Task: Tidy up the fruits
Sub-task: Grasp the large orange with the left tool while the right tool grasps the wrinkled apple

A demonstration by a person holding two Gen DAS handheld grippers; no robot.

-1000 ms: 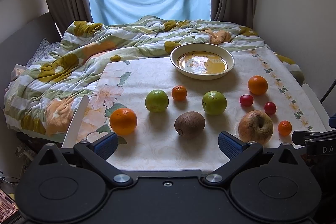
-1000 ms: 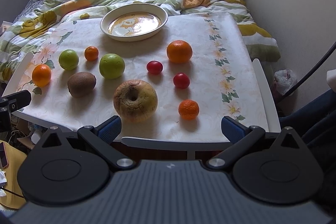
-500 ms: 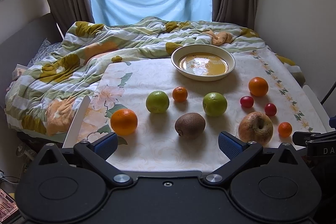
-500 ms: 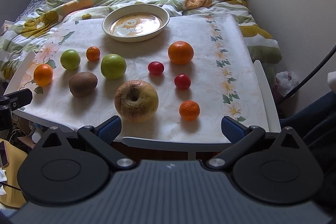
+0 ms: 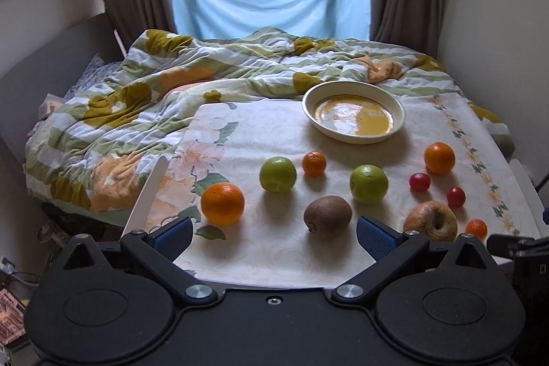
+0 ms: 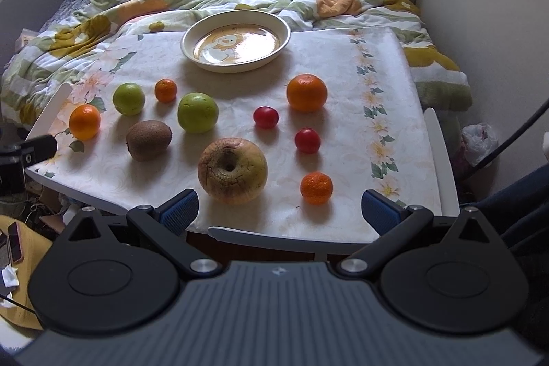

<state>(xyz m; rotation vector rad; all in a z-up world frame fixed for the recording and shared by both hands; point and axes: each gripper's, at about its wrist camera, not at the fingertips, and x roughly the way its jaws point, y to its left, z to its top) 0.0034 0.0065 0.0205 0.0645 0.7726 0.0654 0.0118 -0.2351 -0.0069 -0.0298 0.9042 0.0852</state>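
Observation:
Fruit lies loose on a floral-clothed table (image 6: 343, 64). A cream plate (image 5: 353, 117) (image 6: 236, 42) stands empty at the far side. Near me are a big orange (image 5: 222, 203), two green apples (image 5: 277, 174) (image 5: 369, 183), a kiwi (image 5: 327, 217) (image 6: 148, 140), a wrinkled yellow apple (image 6: 232, 170) (image 5: 430, 221), two red tomatoes (image 6: 265, 117) (image 6: 307, 140), a second orange (image 6: 306, 92) and two small mandarins (image 6: 316, 188) (image 6: 165, 90). My left gripper (image 5: 272, 234) is open and empty before the kiwi. My right gripper (image 6: 279, 211) is open and empty before the yellow apple and mandarin.
A rumpled floral duvet (image 5: 206, 81) covers the bed behind and left of the table. A wall (image 6: 497, 6) runs along the right. A phone (image 6: 15, 246) lies on yellow cloth low at the left. A plastic bag (image 6: 478, 143) sits on the floor at the right.
Both grippers have shifted slightly; the left view has tilted up a little and the right has come a little closer to the table. No fruit has moved.

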